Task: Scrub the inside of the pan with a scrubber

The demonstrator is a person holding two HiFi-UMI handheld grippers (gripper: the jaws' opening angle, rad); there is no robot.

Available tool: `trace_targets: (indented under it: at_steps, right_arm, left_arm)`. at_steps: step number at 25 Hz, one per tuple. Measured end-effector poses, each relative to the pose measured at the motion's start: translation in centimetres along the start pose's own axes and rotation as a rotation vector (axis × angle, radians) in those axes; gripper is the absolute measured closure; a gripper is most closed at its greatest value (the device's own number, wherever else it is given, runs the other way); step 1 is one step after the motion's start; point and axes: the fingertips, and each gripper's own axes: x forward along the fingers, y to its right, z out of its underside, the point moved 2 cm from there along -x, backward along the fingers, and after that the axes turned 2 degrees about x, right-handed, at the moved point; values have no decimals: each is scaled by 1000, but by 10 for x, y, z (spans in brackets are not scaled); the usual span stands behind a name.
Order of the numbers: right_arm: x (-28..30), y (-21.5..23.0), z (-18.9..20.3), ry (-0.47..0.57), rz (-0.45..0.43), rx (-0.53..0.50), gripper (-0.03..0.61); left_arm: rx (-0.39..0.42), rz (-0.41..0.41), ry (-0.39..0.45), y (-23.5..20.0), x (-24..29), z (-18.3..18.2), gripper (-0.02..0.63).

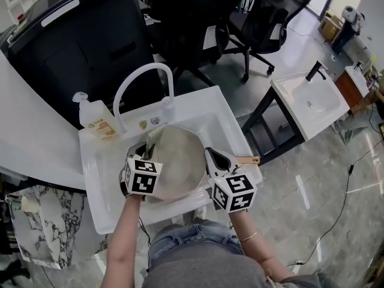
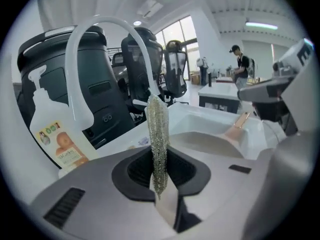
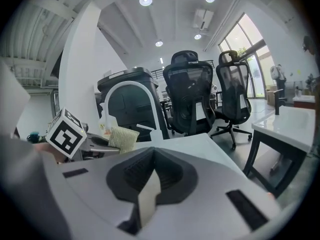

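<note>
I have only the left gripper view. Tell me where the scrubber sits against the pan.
Observer: Head view: the scrubber, in the left hand-held gripper, is by the left rim of the pan, on the faucet side. I cannot tell if they touch.
Operator: Report the other jaws.
Observer: Right gripper view: the right hand-held gripper has its jaws together, with nothing visible between them.
Operator: Describe the scrubber's face; I see it edge-on.
Observer: The right gripper view shows its broad side: a pale, rectangular, textured pad.
</note>
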Motion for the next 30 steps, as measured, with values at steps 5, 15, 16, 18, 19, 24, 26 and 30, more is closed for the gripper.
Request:
trace_targets:
  at_steps: [5,15,16,18,19,24,26,30]
  right_arm:
    - [-3,-10,-8,36,-23,-14,568]
    - [-8,-28,-15,82,-50,-42,568]
    - [-8,-29,-16,85,-53,-43,568]
    - [-9,-33,-16,92,-59,-45,568]
    - [-10,-35,-16,94,-63,-47,568]
    - [-13,-45,-17,110,-77,-61,569]
    - [-14,-49,-18,118,-73,-76,569]
    - [-17,-57,-19,128,-66,-109,570]
  left_arm:
    - [-153,70,119,7,-17,-16,552]
    - [-275,181,300,24,-42,-39,551]
    - [-283,186,316,25,-44,-40,551]
    - [-295,191,349,26,-51,-42,551]
    - [-299,189,365,27,-54,-42,552]
    - [-312,178,438,28,-75,-43,552]
    - [-315,177,456,28,-82,-44,551]
    - [-300,173,474,29,-91,-42,552]
